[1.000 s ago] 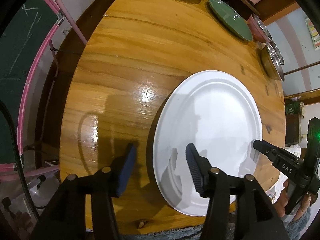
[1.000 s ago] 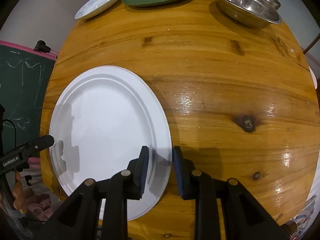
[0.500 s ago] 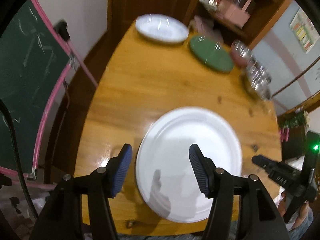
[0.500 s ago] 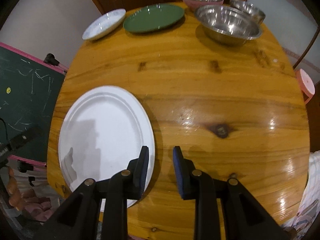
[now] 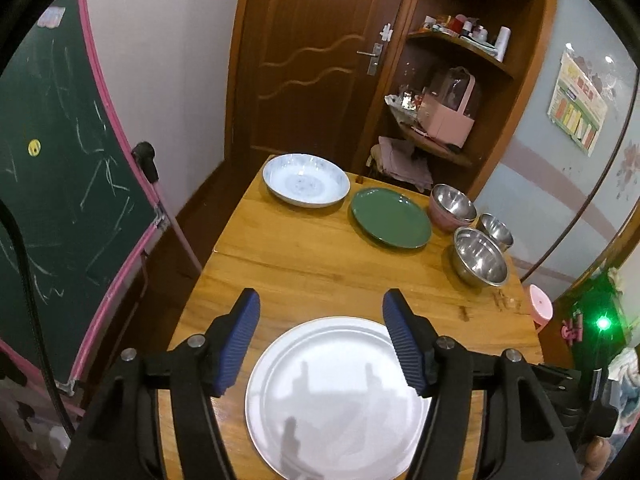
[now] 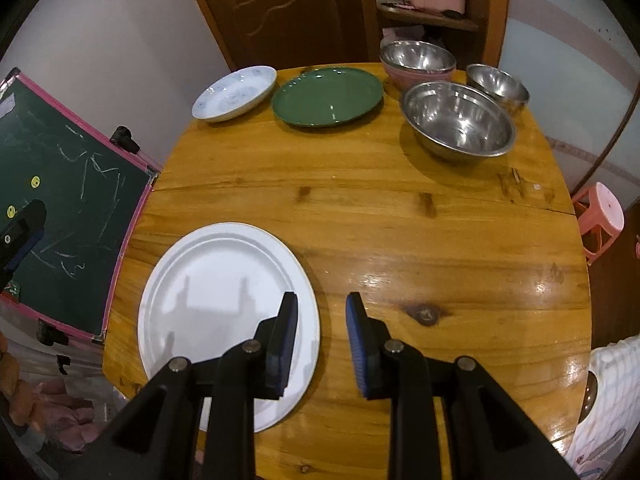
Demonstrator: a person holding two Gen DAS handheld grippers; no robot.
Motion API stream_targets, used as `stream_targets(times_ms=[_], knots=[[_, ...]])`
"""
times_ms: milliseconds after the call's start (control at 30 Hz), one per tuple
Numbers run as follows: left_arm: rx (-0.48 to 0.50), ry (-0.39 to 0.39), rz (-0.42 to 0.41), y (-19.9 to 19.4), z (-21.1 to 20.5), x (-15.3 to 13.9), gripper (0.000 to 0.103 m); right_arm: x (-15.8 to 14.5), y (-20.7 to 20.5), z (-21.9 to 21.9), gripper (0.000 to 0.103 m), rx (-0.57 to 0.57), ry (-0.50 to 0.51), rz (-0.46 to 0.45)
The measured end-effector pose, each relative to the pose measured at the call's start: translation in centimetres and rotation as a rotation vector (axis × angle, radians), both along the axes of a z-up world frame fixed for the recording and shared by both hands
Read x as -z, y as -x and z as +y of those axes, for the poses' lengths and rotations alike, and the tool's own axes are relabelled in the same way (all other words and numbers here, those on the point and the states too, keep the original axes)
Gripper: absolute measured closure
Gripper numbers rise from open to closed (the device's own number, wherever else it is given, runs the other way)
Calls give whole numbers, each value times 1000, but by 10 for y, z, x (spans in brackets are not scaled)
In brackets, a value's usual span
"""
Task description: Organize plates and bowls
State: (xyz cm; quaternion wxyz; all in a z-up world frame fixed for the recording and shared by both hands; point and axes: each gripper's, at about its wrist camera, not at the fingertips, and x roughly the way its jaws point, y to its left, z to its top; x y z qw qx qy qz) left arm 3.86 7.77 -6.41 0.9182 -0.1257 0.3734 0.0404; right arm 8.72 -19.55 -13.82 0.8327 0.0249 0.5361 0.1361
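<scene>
Left wrist view shows our left gripper (image 5: pixel 320 322) spread wide above the white plate (image 5: pixel 336 396), holding nothing. That plate lies flat at the near edge of the wooden table (image 6: pixel 400 220). Our right gripper (image 6: pixel 322 330) hangs over the plate's right rim with its jaws parted and empty. Along the far edge we see a patterned dish (image 6: pixel 235 93), a green plate (image 6: pixel 327 96) and three steel bowls (image 6: pixel 458 124), one nested in a pink bowl (image 6: pixel 416 76).

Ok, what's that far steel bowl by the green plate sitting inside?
The steel bowl is nested in a pink bowl; only the pink rim and upper wall show. Anything lower down between them is hidden.
</scene>
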Motion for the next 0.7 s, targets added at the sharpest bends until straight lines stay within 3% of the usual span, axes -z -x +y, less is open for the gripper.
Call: stream_targets(times_ms=[167, 267, 367, 433, 500, 600, 700], knots=[[12, -15, -44, 9, -5, 6, 40, -1, 8, 11, 78, -11, 38, -12], [11, -37, -136, 18, -7, 0, 40, -11, 15, 13, 78, 7, 53, -39], [9, -42, -245, 31, -9, -12, 40, -33, 23, 15, 78, 36, 62, -100], [45, -3, -288, 39, -8, -20, 35, -50, 31, 16, 78, 57, 70, -150], [69, 15, -299, 45, -7, -24, 29, -70, 40, 19, 78, 74, 75, -194], [97, 13, -284, 51, -5, -28, 28, -96, 56, 24, 78, 95, 86, -248], [126, -6, -271, 60, 2, -34, 28, -113, 71, 31, 60, 109, 92, -279]])
